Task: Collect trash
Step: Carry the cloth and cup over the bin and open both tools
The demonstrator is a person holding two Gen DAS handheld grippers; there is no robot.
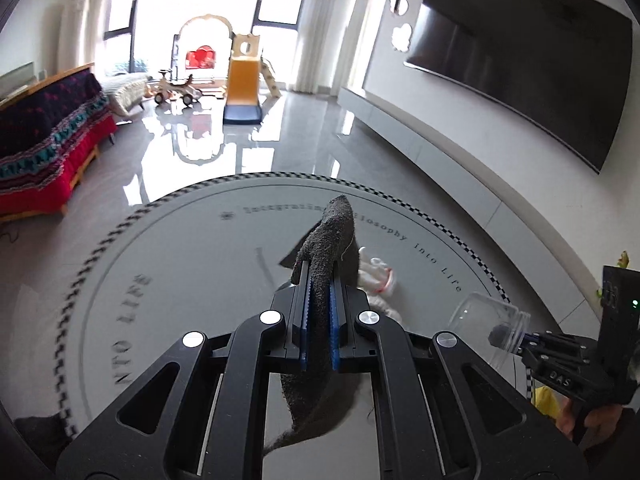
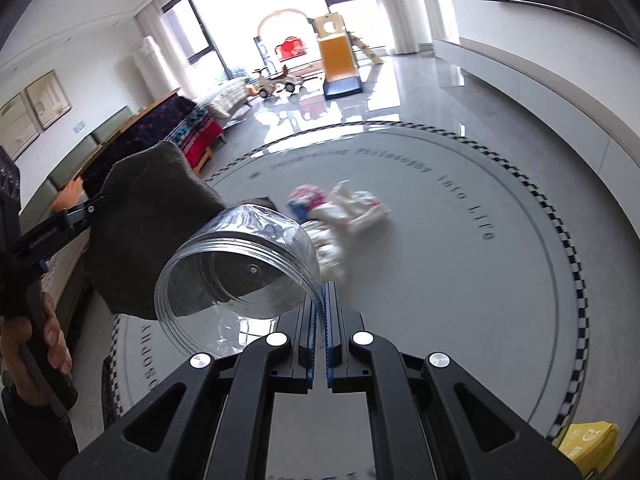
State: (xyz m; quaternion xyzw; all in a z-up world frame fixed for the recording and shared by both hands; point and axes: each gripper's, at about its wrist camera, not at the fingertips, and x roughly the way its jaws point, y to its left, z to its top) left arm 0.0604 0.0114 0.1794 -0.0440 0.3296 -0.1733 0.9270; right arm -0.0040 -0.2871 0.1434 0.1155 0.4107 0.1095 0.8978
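Observation:
My left gripper is shut on a dark grey cloth and holds it above the round grey table. The cloth also shows in the right wrist view, beside the jar. My right gripper is shut on the rim of a clear plastic jar, held tilted above the table with its mouth toward the camera. The jar shows in the left wrist view at the right. Crumpled white wrappers and a pink and blue wrapper lie mid-table; the white ones show behind the cloth.
A yellow bag sits off the table's near right edge. Beyond the table is glossy floor, a sofa with a red and dark cover at the left, a children's slide by the windows, and a TV on the right wall.

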